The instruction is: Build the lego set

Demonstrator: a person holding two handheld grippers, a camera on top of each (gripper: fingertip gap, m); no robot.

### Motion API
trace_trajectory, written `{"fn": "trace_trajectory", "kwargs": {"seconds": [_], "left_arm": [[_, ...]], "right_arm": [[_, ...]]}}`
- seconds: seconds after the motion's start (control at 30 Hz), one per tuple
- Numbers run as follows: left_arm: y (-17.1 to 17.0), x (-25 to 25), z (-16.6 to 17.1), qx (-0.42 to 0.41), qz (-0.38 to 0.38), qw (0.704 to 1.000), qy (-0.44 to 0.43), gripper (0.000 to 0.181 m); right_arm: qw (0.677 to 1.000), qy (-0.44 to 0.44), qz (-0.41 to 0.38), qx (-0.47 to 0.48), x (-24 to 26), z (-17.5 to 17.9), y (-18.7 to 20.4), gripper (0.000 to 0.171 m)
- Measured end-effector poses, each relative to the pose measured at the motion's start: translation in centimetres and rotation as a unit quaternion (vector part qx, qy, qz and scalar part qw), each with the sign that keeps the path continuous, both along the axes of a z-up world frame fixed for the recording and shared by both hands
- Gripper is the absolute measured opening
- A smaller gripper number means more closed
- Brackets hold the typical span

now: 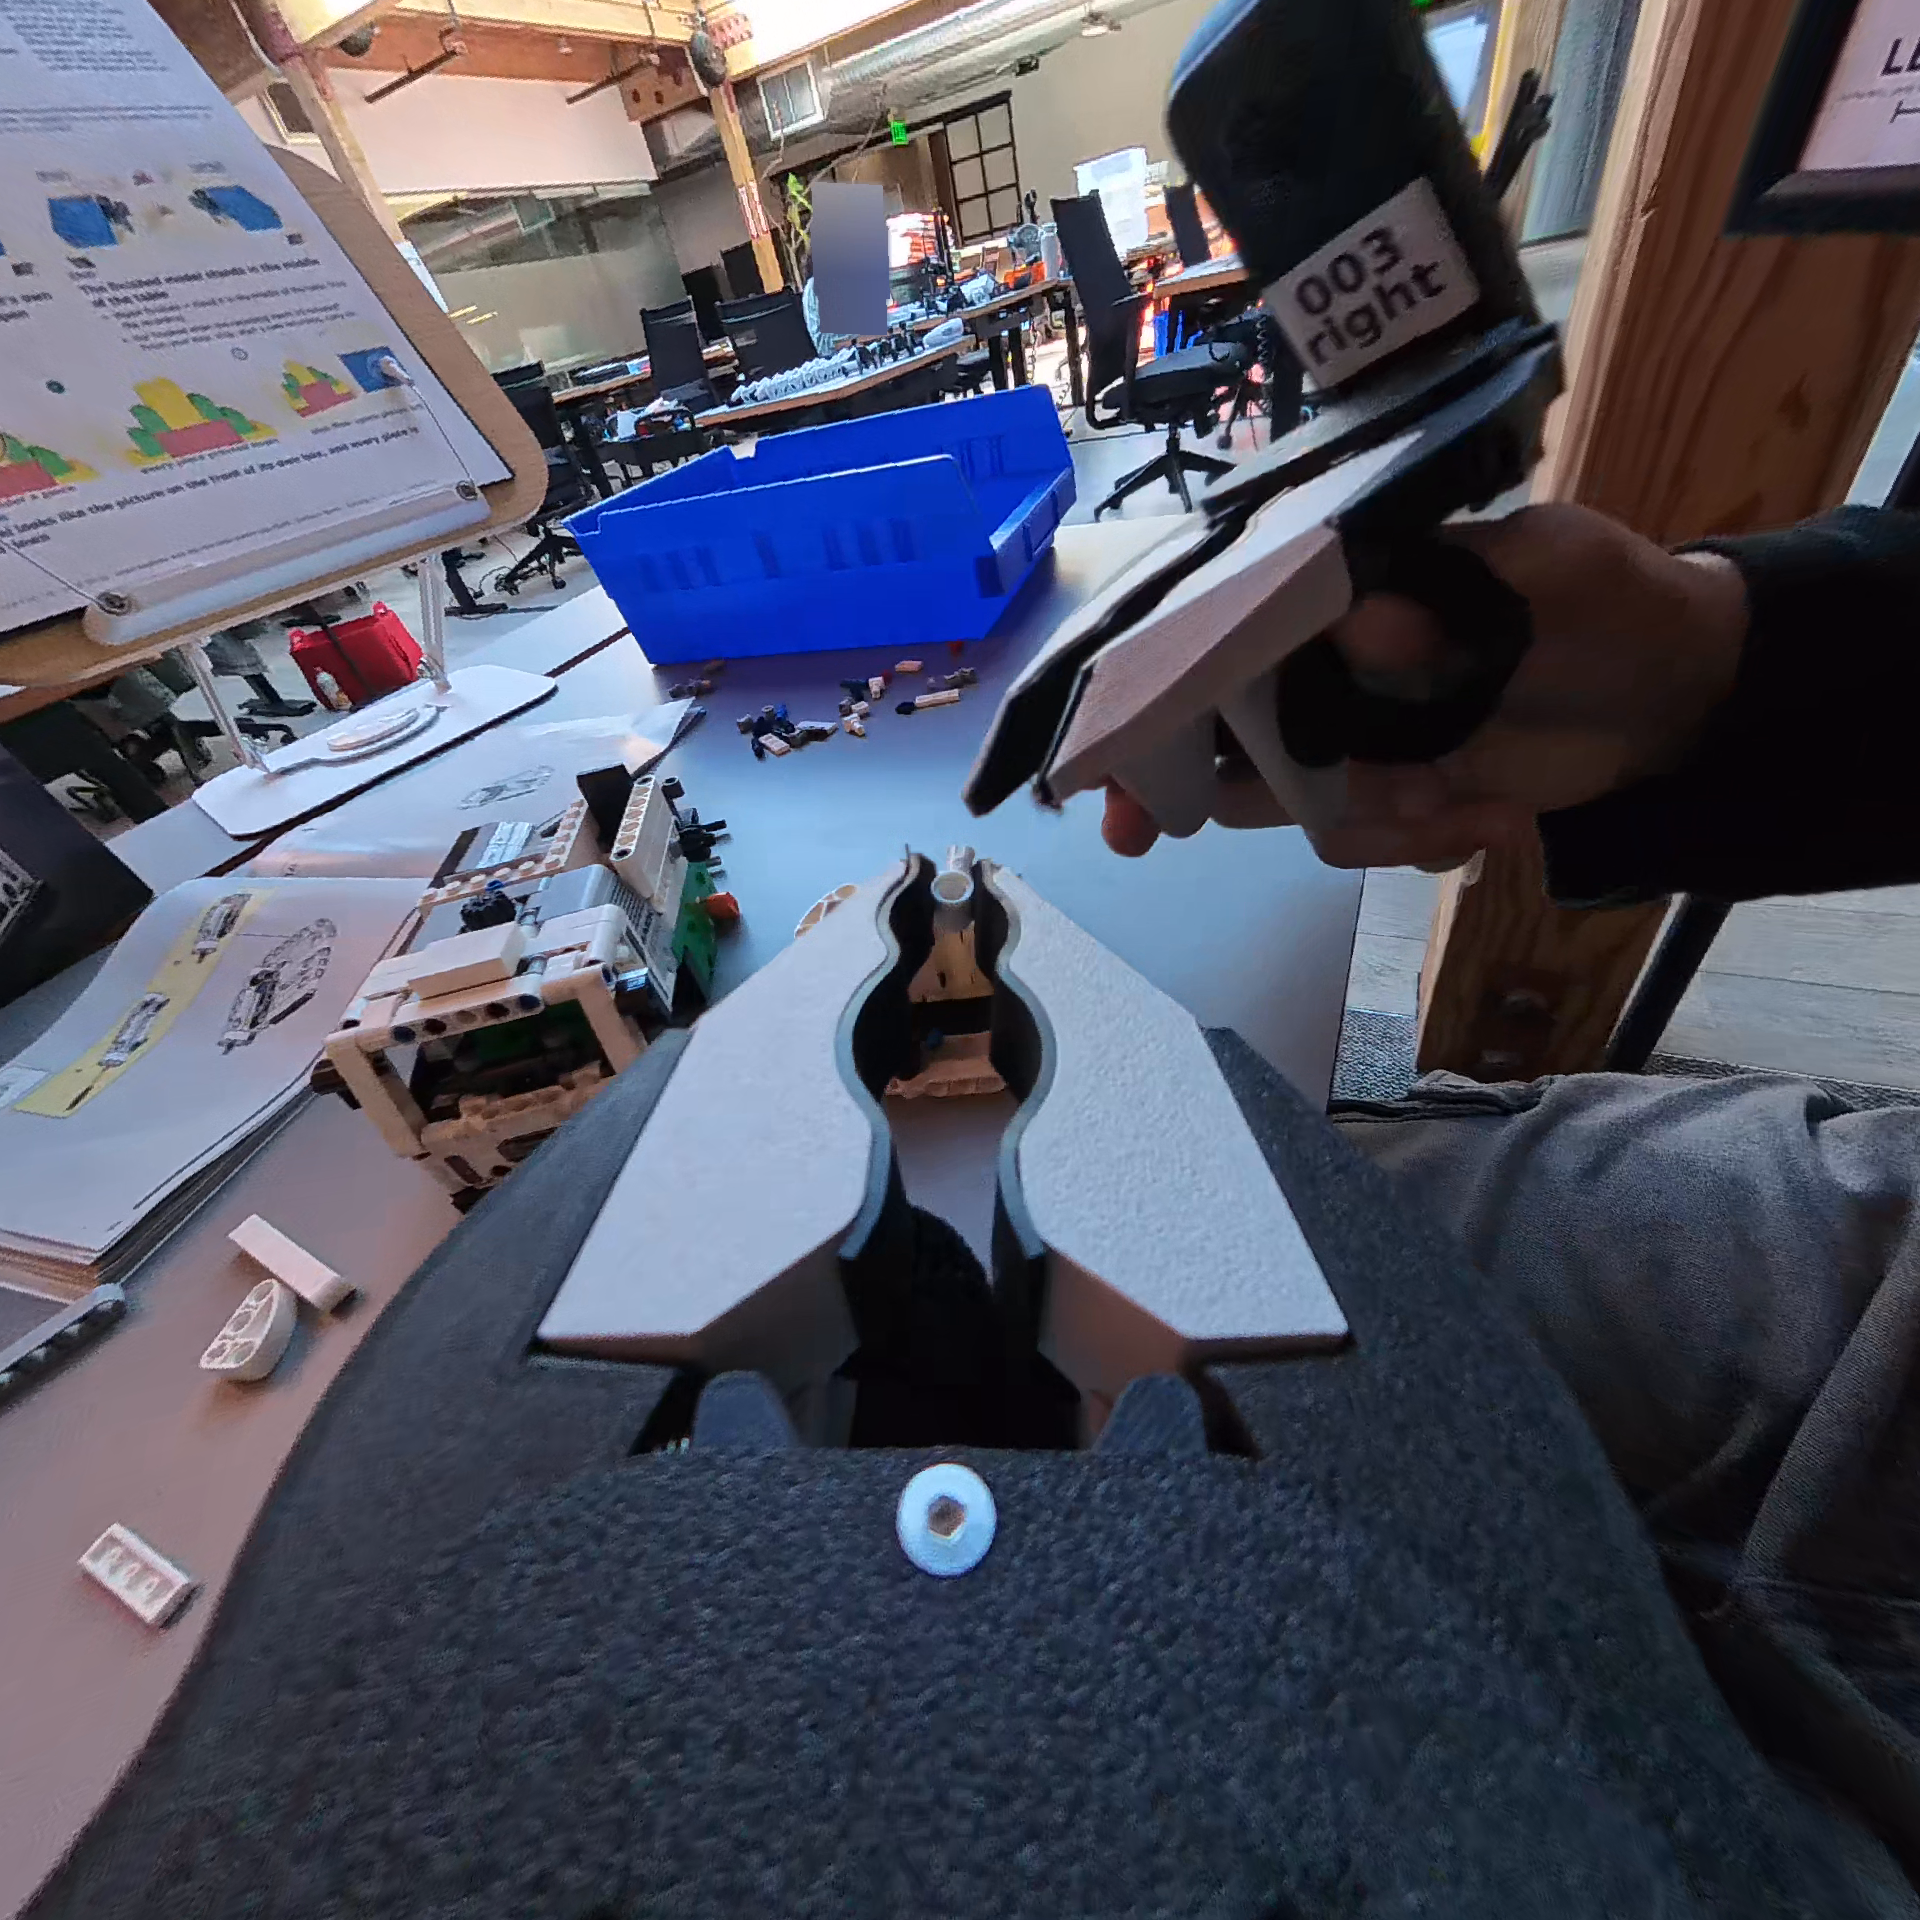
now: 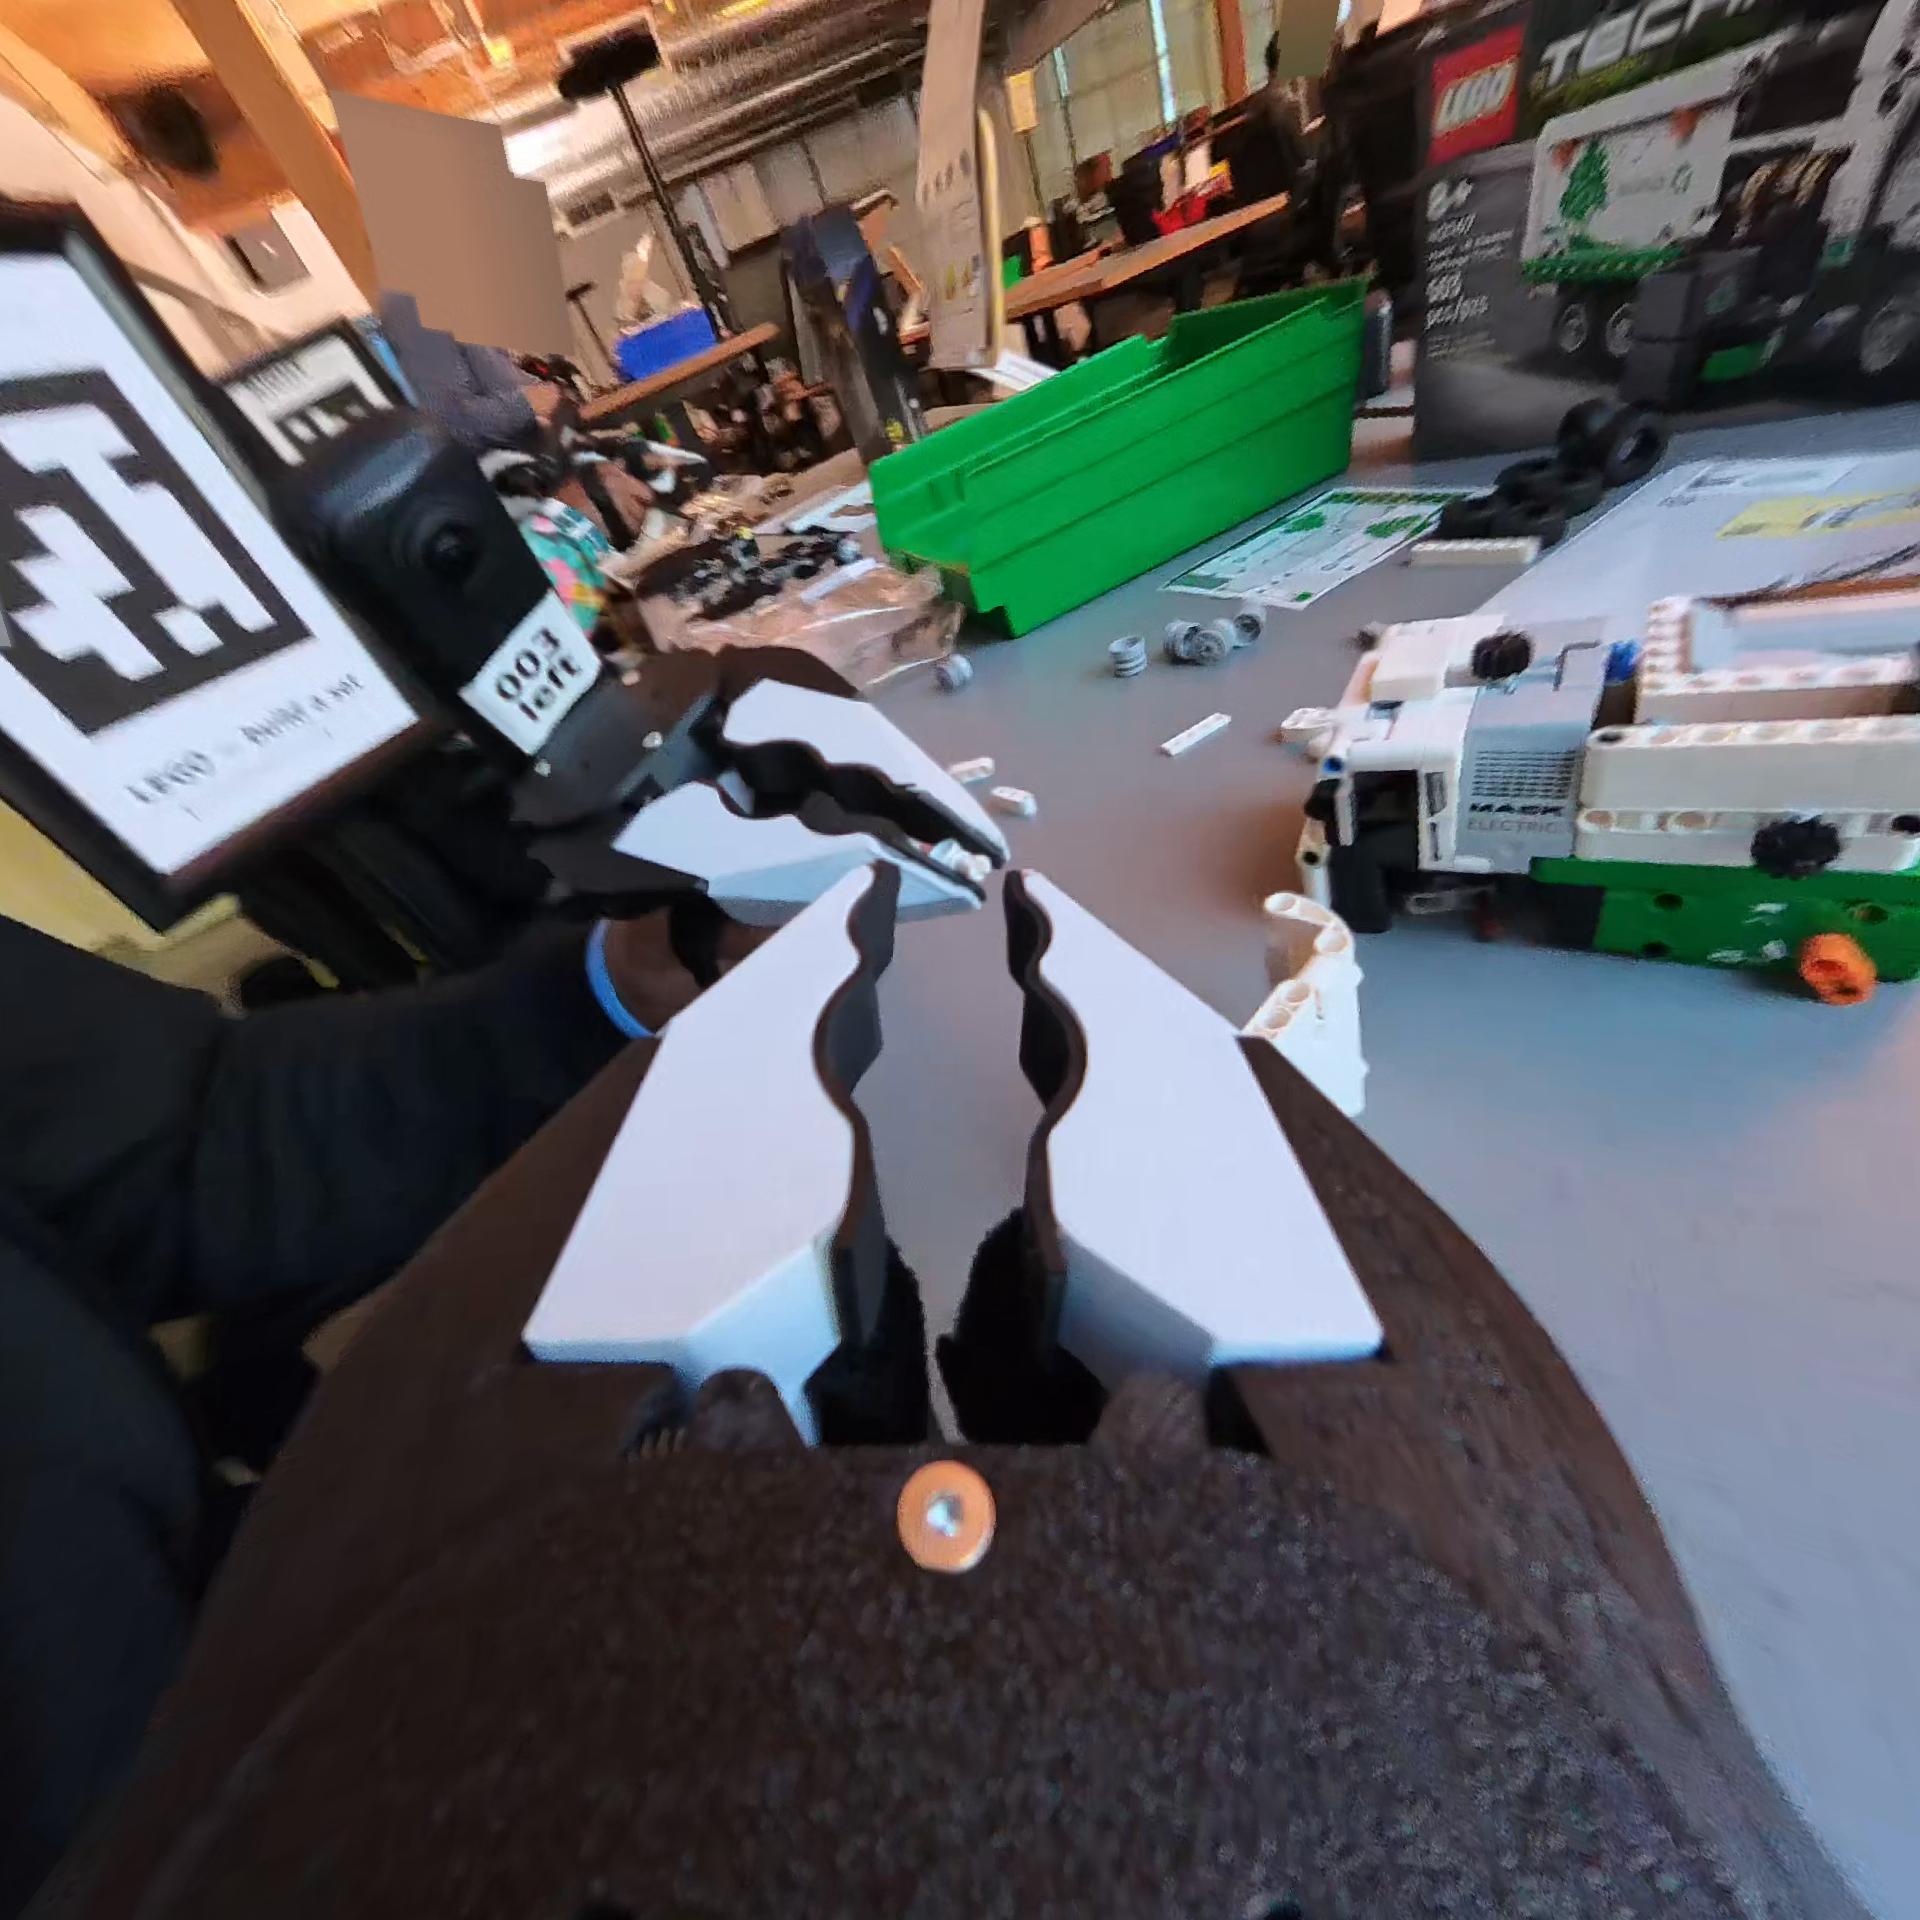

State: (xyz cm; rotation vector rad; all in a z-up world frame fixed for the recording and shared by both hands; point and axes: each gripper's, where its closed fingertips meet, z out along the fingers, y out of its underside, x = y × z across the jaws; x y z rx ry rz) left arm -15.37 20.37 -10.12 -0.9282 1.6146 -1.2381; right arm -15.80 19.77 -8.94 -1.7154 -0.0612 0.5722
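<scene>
My left gripper is shut on a small white lego piece with a round tube end, held above the grey table. It also shows in the right wrist view, with the white piece at its tips. My right gripper is slightly open and empty, its tips just beside the left gripper's tips. In the left wrist view it hovers up and to the right. The half-built white and green truck stands on the table, left of my left gripper.
A white curved beam lies by the truck. A blue bin, loose small pieces, an open instruction booklet and a sheet on a stand are around. A green bin, tyres and the set's box stand behind. The tips of both grippers are at nearly the same place.
</scene>
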Motion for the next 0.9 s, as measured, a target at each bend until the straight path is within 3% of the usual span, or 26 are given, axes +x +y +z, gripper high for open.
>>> {"fn": "trace_trajectory", "kwargs": {"seconds": [0.57, 0.9], "left_arm": [[-0.6, 0.3, -0.9, -0.003, -0.026, 0.999, 0.036, 0.006], [0.4, 0.6, -0.4, -0.089, -0.043, 0.993, 0.061, 0.006]], "right_arm": [[0.997, 0.051, 0.052, 0.005, 2.3, -1.8, -2.6, 0.022], [0.989, 0.132, 0.066, 0.003, 3.5, -1.1, -1.9, 0.029]]}}
